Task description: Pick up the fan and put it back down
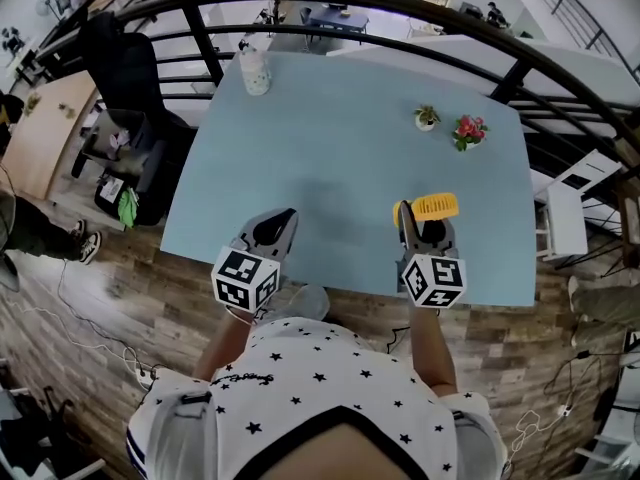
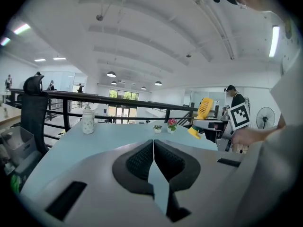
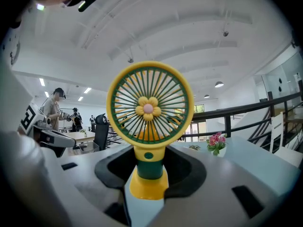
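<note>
A person in a star-print shirt (image 1: 320, 398) stands at the near edge of a pale blue table (image 1: 350, 148), holding a gripper in each hand. The right gripper (image 1: 413, 215) has its jaws spread fairly wide and clamped on a small yellow fan (image 3: 150, 102), gripping it low down at the green neck and yellow base. The round grille has green spokes and a yellow flower at its centre, and it stands up above the jaws. The fan is over the near right part of the table. Whether its base touches the surface cannot be told.

The left gripper (image 2: 153, 144) is just beside it on the left, also over the near edge. Its dark pads are closed against each other with nothing between them.

Far left on the table stands a white patterned jar (image 1: 255, 71). Far right are a little potted plant (image 1: 427, 117) and, just beside it, a pot of pink flowers (image 1: 469, 130). A black railing (image 1: 330, 3) curves round behind the table. A black office chair (image 1: 120, 68) stands off its left side.
</note>
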Demonstrator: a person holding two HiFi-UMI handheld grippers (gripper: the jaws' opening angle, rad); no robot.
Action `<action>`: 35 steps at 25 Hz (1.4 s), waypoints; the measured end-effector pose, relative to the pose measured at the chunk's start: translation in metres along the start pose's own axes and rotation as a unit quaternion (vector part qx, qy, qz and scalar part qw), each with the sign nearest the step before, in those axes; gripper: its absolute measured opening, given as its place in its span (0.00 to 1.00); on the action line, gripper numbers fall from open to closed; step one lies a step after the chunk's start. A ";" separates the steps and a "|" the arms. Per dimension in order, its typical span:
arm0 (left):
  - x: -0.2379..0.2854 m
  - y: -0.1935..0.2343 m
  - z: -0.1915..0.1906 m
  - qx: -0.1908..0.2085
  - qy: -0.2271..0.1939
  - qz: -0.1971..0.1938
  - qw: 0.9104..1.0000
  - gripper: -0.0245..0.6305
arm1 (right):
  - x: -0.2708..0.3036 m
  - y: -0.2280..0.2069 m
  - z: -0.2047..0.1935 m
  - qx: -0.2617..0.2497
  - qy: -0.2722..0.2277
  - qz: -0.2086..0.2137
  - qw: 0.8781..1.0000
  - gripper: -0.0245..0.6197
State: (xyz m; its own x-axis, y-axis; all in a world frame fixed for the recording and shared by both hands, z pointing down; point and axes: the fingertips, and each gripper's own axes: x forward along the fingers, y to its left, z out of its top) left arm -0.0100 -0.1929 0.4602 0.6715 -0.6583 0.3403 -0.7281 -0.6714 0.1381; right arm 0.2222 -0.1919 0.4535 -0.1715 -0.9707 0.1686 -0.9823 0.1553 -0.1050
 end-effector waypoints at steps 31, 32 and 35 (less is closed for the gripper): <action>0.027 0.025 0.005 -0.008 0.008 0.021 1.000 0.08 | 0.062 -0.036 -0.079 -0.014 0.092 -0.030 0.995 0.31; 0.028 0.025 0.005 -0.008 0.009 0.022 1.000 0.08 | 0.064 -0.038 -0.082 -0.013 0.095 -0.030 0.995 0.31; 0.030 0.027 0.005 -0.008 0.011 0.025 1.000 0.08 | 0.068 -0.040 -0.091 -0.014 0.105 -0.031 0.994 0.31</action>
State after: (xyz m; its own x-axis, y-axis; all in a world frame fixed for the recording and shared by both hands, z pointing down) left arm -0.0089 -0.2326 0.4694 0.6314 -0.6828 0.3675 -0.7627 -0.6324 0.1355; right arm 0.2434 -0.2474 0.5579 -0.1191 -0.9190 0.3759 -0.9927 0.1034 -0.0617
